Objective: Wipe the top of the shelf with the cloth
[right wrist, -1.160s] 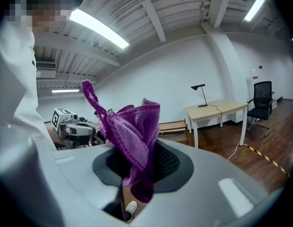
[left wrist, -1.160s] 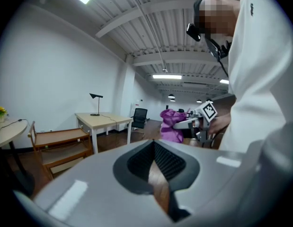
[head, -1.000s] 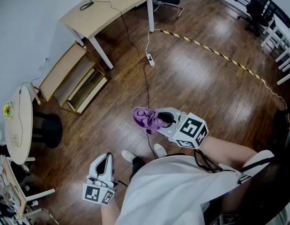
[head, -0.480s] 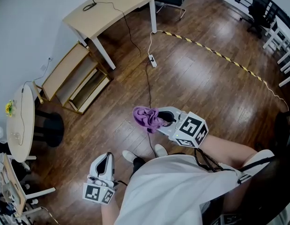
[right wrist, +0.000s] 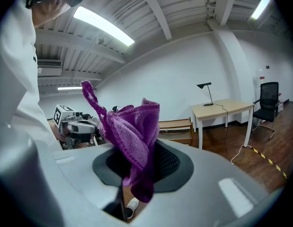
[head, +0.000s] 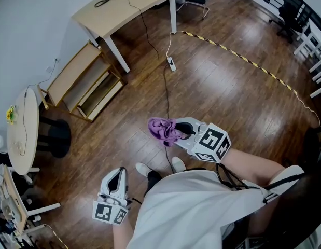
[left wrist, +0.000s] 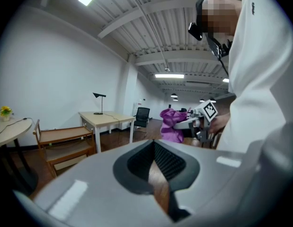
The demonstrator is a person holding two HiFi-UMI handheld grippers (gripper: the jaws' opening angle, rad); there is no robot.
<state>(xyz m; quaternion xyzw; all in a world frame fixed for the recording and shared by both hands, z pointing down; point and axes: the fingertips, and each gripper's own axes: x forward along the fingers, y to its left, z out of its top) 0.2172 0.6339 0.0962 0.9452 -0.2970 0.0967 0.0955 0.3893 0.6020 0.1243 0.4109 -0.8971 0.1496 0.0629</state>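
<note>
Right gripper (head: 177, 132) is clamping the purple cloth (head: 161, 129): in the right gripper view its jaws are pressing together on a bunched fold, with most of the cloth standing up above them and a short tail hanging below. In the head view the person is holding this gripper out in front of the body, above the wooden floor (head: 227, 102), so the cloth is hanging in the air and touching no furniture. Left gripper (head: 118, 174) is hanging lower and nearer the body, on the person's left side; in the left gripper view its jaws are sitting drawn together with only a thin sliver of floor showing between the ribbed pads, and they are gripping nothing. The low wooden shelf (head: 80, 79) is standing against the white wall, well apart from the cloth and both grippers, between the light wooden desk (head: 124, 7) and the round table (head: 21, 134). A black cable is running across the floor from a white power strip (head: 171, 64) toward the person's feet. A yellow-and-black tape line (head: 238, 57) is crossing the floor on the right.
</note>
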